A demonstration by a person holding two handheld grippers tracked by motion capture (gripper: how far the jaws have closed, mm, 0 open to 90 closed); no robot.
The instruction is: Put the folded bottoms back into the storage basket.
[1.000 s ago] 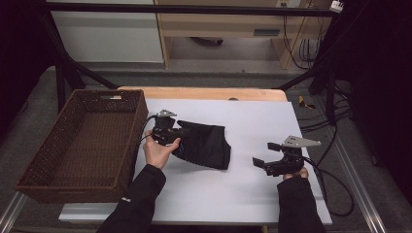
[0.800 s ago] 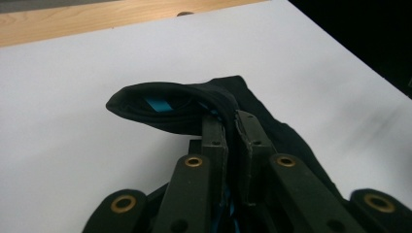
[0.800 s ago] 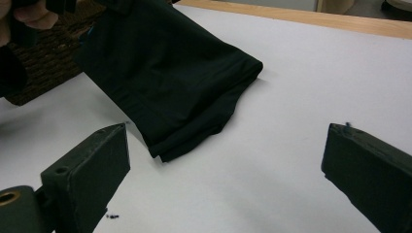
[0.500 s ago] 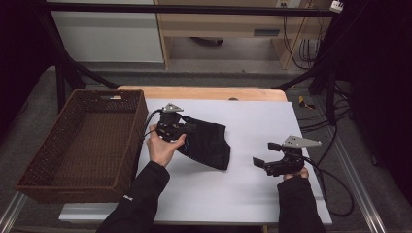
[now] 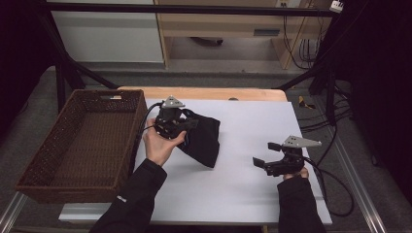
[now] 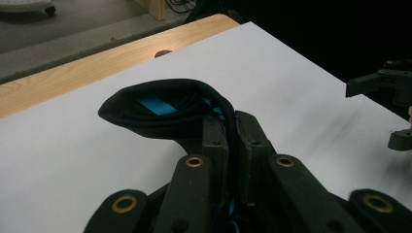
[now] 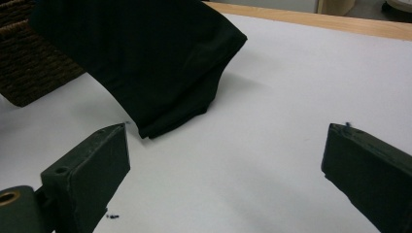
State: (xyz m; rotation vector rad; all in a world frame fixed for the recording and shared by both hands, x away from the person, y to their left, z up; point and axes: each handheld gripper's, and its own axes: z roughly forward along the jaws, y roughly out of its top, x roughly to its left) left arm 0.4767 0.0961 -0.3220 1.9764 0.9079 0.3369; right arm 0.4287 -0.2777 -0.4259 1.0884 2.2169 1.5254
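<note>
Right forearm: dark sleeve, comes in at bottom right of high view.
Right gripper (image 5: pixel 266 154): nearest the person, low over the right part of the table (image 5: pixel 252 194), fingers spread wide apart, nothing between them; grey plate on top, cable trails off to the right.
Right gripper, own view (image 7: pixel 226 165): two black fingers far apart at the frame's lower corners, bare white surface between, cloth ahead of them and apart.
Left hand (image 5: pixel 160 143): palm up, dark sleeve, holds the left gripper raised above the table's left half.
Left gripper (image 5: pixel 187 127): fingers clamped shut on the black cloth's edge; grey plate on top, cable runs off its left side.
Left gripper, own view (image 6: pixel 232 141): fingers pressed together with fabric pinched between; cloth loops up ahead of them, blue stripe showing inside the fold.
Black cloth (image 5: pixel 204 138): dark garment, exact kind can't tell; held at its upper left, hangs down to the right, lower corner at or near the table, contact unclear. In right gripper view (image 7: pixel 145 63) it drapes to a low point near the white surface.
Table: white sheet over it, wooden edge strip at the far side.
Basket (image 5: pixel 39 160): brown wicker, rectangular, left of the table, just beside the left hand, inside looks bare.
Beyond the table: grey floor, light wood furniture, black frame poles, cables at far right.
</note>
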